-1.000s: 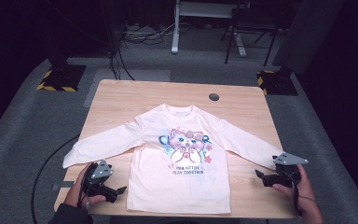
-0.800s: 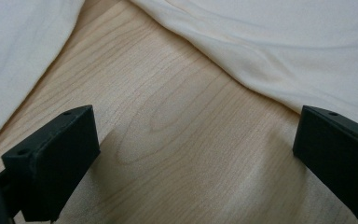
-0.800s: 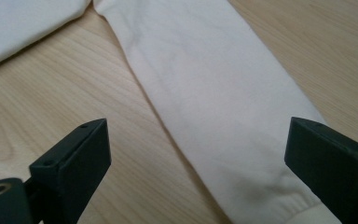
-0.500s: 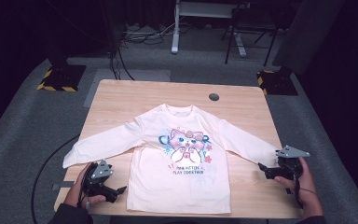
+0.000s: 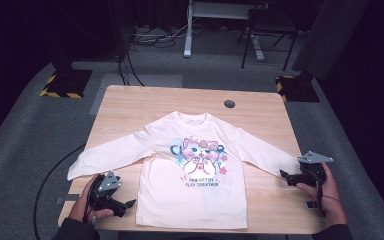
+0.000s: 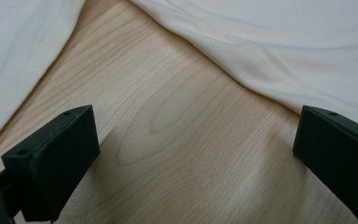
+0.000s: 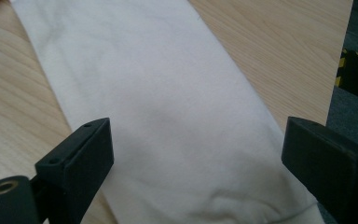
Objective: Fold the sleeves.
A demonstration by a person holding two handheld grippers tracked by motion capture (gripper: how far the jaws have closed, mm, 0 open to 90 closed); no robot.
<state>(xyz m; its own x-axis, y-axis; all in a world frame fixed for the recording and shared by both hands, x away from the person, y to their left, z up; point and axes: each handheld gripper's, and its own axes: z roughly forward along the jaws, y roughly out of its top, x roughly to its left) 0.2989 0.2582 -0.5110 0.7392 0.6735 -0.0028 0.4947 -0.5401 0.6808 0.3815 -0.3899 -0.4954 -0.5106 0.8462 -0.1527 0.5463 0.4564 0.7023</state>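
Observation:
A cream long-sleeved shirt (image 5: 195,175) with a cat print lies flat on the wooden table (image 5: 130,110), sleeves spread out. My left gripper (image 5: 125,204) rests near the front left, between the left sleeve and the shirt's body. It is open over bare wood (image 6: 177,121), with cloth to the left (image 6: 18,56) and upper right (image 6: 284,46). My right gripper (image 5: 286,176) sits at the end of the right sleeve. Its jaws stand open on either side of the sleeve (image 7: 168,116) close to the cuff, with nothing pinched.
A small dark round grommet (image 5: 229,104) sits in the table's far part. The table's right edge (image 7: 340,70) runs just beside the right sleeve's cuff, with grey floor beyond. Stands and cables occupy the floor behind the table.
The right gripper has crept a little farther up the table toward the sleeve's end. The left gripper and the shirt have not moved.

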